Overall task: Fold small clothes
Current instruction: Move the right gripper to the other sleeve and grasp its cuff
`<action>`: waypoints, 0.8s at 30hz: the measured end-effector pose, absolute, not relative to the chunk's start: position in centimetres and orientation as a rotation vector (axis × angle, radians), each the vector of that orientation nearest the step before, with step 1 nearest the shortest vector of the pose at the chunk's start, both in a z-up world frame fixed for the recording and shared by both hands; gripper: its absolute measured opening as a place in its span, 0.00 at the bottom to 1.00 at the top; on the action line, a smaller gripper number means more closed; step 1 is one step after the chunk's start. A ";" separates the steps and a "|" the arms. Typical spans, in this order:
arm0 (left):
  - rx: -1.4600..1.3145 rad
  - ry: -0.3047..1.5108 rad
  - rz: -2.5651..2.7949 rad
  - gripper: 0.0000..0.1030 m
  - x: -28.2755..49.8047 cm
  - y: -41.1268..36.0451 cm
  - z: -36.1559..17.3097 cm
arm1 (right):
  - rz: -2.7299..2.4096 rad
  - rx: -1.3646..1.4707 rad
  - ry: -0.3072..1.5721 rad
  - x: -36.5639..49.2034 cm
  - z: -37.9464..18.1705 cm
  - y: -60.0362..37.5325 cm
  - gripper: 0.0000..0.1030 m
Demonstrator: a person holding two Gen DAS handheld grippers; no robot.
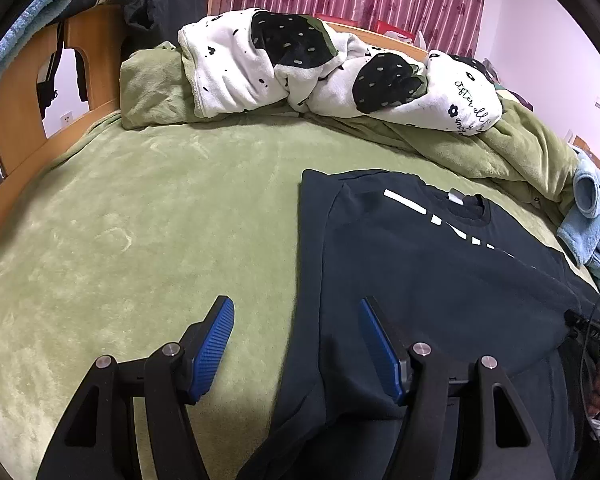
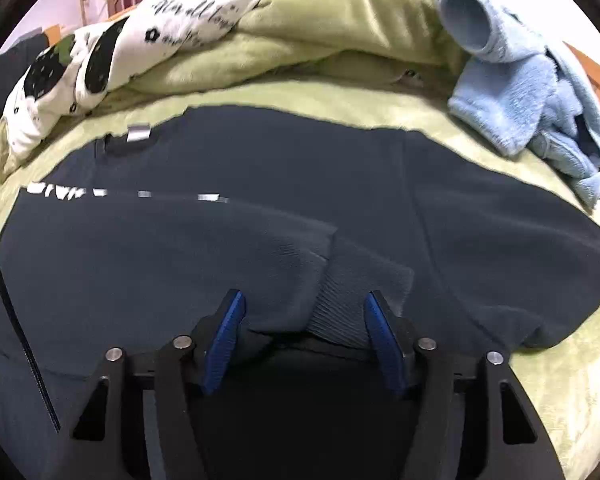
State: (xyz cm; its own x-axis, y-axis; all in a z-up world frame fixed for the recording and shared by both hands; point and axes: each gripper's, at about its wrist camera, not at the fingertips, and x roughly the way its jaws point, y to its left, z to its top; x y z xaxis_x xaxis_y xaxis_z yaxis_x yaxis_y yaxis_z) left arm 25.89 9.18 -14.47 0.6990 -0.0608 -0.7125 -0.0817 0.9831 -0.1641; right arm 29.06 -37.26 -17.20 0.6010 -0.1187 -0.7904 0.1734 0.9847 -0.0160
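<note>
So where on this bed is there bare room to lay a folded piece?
The widest bare patch is the green sheet left of the dark sweatshirt, bordered by the wooden bed frame and the bunched spotted blanket. A narrower strip lies at the sweatshirt's right edge. Crowded: the far side, with the blanket and the blue fleece.

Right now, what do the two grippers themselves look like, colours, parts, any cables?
Both look alike. The left gripper and right gripper each have two black angular arms with cut-out slots and round silver pivot bolts. Each finger ends in a flat blue ribbed pad. A thin black cable runs down the left edge of the right wrist view. No markings or sleeves are visible.
</note>
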 end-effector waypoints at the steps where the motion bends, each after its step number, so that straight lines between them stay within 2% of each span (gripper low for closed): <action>1: -0.189 0.798 0.011 0.61 25.9 9.1 -14.5 | -0.162 0.069 0.903 28.9 -16.9 -37.4 0.59; 9: -0.118 0.755 0.019 0.61 25.3 7.4 -13.3 | -0.130 0.229 0.785 26.7 -11.4 -40.6 0.59; 16: -0.108 0.721 -0.011 0.61 24.2 3.7 -9.8 | -0.207 0.119 0.662 21.7 -5.7 -46.5 0.59; 20: -0.094 0.704 -0.016 0.62 24.1 0.8 -8.6 | -0.289 0.095 0.663 19.2 -5.9 -51.7 0.61; 24: -0.089 0.698 -0.011 0.62 24.3 -2.7 -8.6 | -0.372 0.168 0.694 17.4 -8.4 -58.3 0.61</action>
